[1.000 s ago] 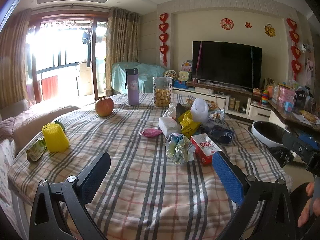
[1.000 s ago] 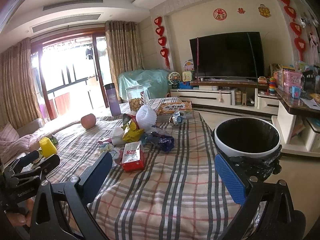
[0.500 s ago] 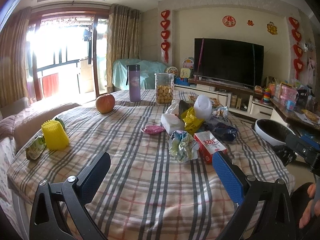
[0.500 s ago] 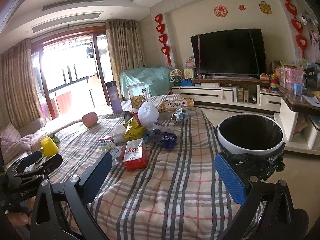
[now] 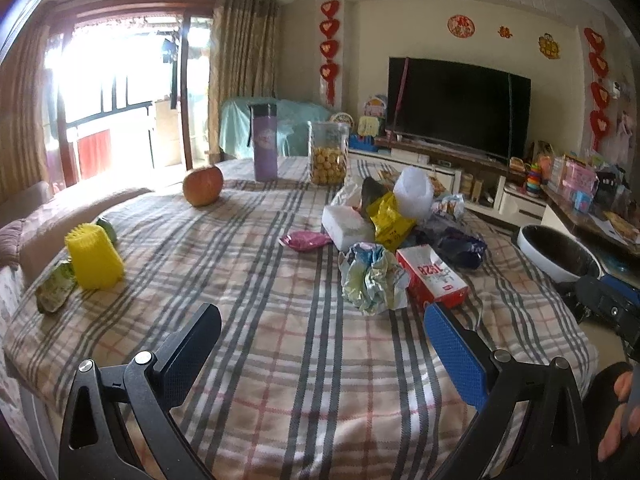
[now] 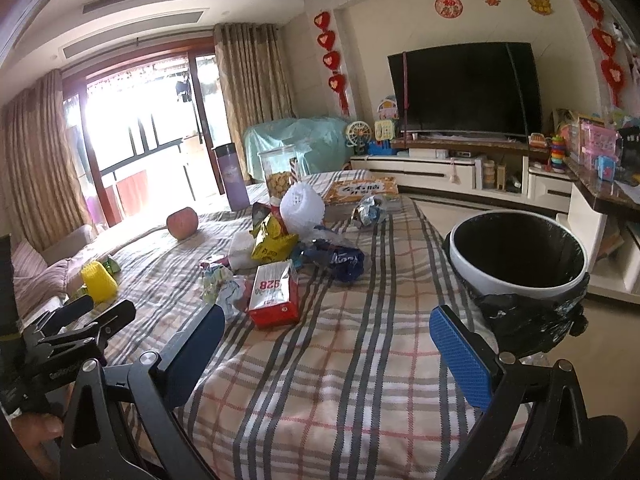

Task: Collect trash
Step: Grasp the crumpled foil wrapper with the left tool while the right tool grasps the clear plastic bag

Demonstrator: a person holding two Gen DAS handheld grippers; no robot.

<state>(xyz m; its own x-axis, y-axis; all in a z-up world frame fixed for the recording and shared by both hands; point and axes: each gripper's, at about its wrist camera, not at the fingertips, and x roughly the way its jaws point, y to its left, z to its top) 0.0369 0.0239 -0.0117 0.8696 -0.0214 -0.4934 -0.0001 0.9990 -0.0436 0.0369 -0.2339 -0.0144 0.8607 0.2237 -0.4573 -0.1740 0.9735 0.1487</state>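
Note:
A pile of trash lies on the plaid-covered table (image 5: pixel 280 360): a crumpled paper wad (image 5: pixel 372 276), a red-and-white carton (image 5: pixel 434 276), a yellow snack bag (image 5: pixel 390 222), a dark blue wrapper (image 5: pixel 460 244), a pink wrapper (image 5: pixel 306 239) and a white tissue pack (image 5: pixel 346 222). The carton (image 6: pixel 276 294) and paper wad (image 6: pixel 220 282) show in the right wrist view too. A white trash bin with a black liner (image 6: pixel 516 256) stands off the table's right edge. My left gripper (image 5: pixel 320 340) is open and empty, short of the paper wad. My right gripper (image 6: pixel 326 340) is open and empty over the table's near right part.
An apple (image 5: pixel 203 185), a purple bottle (image 5: pixel 265 148) and a cookie jar (image 5: pixel 328 152) stand at the far side. A yellow cup (image 5: pixel 94 258) and a green packet (image 5: pixel 54 292) sit at the left. A TV stand lies beyond.
Both grippers have moved forward toward the trash pile; the carton, the paper wad and the bin look larger and nearer. Both stay open and empty.

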